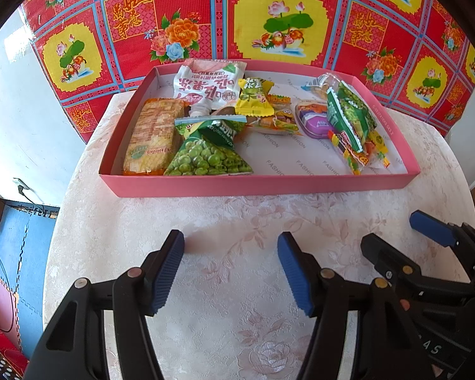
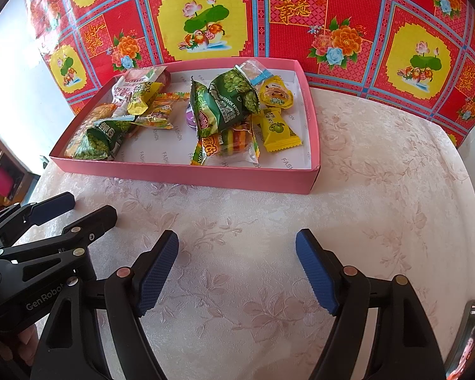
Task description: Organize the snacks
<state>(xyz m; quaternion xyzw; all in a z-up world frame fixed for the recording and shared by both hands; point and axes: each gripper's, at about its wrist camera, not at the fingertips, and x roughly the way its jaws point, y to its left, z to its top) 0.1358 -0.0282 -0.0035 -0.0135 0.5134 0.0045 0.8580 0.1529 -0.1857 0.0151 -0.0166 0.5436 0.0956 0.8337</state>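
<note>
A shallow pink tray [image 1: 262, 185] [image 2: 186, 175] sits at the far side of the table and holds several snack packets. Among them are a green pea bag [image 1: 205, 155] [image 2: 95, 142], an orange cracker pack [image 1: 153, 136], a white pouch [image 1: 205, 82], a yellow candy packet [image 1: 255, 98] [image 2: 277, 131] and a green-and-striped bag [image 1: 351, 120] [image 2: 224, 104]. My left gripper [image 1: 231, 247] hovers open over bare cloth in front of the tray, empty. My right gripper [image 2: 237, 243] [image 1: 395, 231] is beside it, also open and empty.
The table [image 1: 237, 300] [image 2: 380, 174] is round with a pale floral cloth. A red and yellow patterned sheet [image 1: 285, 22] [image 2: 300, 15] hangs behind the tray. A blue floor mat [image 1: 25, 240] lies below on the left. A phone [image 2: 468, 335] sits at the right table edge.
</note>
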